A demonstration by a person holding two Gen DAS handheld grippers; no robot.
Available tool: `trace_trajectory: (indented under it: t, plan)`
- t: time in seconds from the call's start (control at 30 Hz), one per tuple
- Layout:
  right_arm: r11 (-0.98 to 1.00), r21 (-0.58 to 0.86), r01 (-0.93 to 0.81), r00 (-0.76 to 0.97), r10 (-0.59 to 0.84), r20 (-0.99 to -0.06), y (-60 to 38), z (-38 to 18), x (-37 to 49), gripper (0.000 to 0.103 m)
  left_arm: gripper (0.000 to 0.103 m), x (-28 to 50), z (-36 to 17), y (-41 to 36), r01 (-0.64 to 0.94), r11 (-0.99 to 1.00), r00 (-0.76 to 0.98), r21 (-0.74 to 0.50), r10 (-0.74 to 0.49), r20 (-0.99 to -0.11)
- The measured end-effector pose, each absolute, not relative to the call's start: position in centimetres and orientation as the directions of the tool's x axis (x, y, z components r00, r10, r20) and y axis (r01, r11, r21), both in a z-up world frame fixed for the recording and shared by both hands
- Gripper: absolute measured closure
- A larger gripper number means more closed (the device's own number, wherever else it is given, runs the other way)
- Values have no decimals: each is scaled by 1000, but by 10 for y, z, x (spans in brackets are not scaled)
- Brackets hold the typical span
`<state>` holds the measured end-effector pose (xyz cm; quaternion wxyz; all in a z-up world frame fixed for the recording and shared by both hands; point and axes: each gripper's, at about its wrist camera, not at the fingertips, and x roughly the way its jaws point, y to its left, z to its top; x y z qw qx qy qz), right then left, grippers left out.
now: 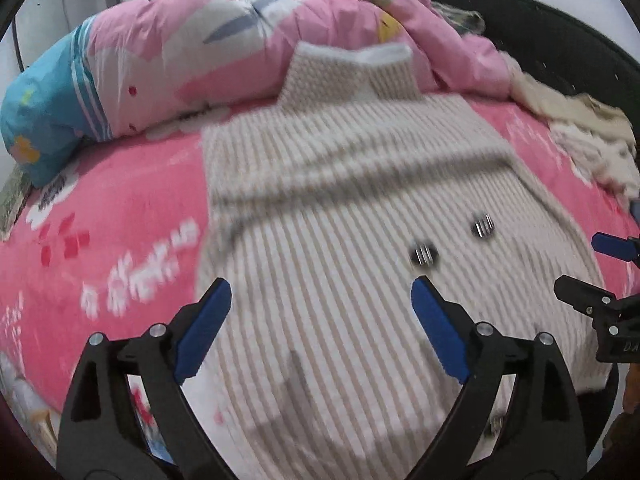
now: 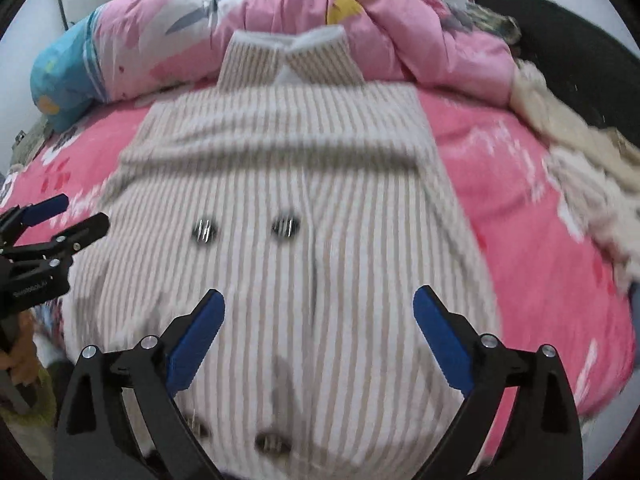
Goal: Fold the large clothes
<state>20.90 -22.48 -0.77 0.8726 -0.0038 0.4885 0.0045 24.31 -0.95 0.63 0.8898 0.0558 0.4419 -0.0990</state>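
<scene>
Both the left gripper (image 1: pixel 322 308) and right gripper (image 2: pixel 318 320) hover spread wide and empty above the beige-and-white striped knitted coat (image 2: pixel 280 184) beyond their fingers (apparently sleeves already folded in, though blurred), ready for regrasping.

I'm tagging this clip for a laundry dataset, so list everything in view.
striped garment: one, beige and white stripes, spread flat on the bed, collar at the far end.
dark buttons: at least four, on the garment's front.
bed cover: one, bright pink with white print, under the garment.
quilt: one, pink with a blue end, bunched behind the collar.
cream cloth: one heap, at the bed's right edge.
left tongs: black with blue pads, open, above the garment, holding nothing.
right tongs: same, open, holding nothing.
</scene>
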Motion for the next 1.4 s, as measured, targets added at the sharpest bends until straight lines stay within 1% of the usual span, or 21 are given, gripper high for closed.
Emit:
trace_trajectory:
  t: [0.1, 0.23, 0.27, 0.3, 0.4, 0.5, 0.7, 0.87, 1.4]
  plan:
    - [1000, 4, -9, 508, 8, -861, -218, -20, 193, 10, 15, 218, -12, -14, 232, 972, 569, 23, -116, -814]
    - [1000, 19, 3, 450, 16, -893, -218, -52, 192, 10, 15, 200, -50, -24, 248, 968, 506, 24, -109, -856]
    - [1000, 2, 6, 414, 0, -910, -218, -66, 195, 9, 14, 198, -57, -25, 231, 972, 514, 36, -90, -853]
    - [1000, 5, 10, 403, 0, -915, -219, -72, 196, 7, 11, 196, -63, -26, 221, 974, 532, 48, -79, -843]
    - [999, 31, 21, 426, 19, -904, -223, -74, 194, 6, 8, 192, -65, -24, 218, 975, 552, 47, -83, -830]
    - [999, 31, 26, 437, 16, -899, -222, -77, 191, 6, 8, 195, -66, -19, 217, 976, 537, 15, -107, -837]
    - [998, 55, 40, 436, 32, -899, -223, -78, 193, 6, 7, 194, -66, -18, 214, 977, 539, 21, -100, -836]
    - [996, 68, 49, 438, 40, -898, -225, -78, 191, 6, 7, 199, -66, -16, 216, 976, 516, 3, -112, -849]
    - [996, 70, 55, 427, 39, -903, -225, -78, 190, 6, 7, 202, -65, -22, 205, 979, 492, 17, -88, -866]
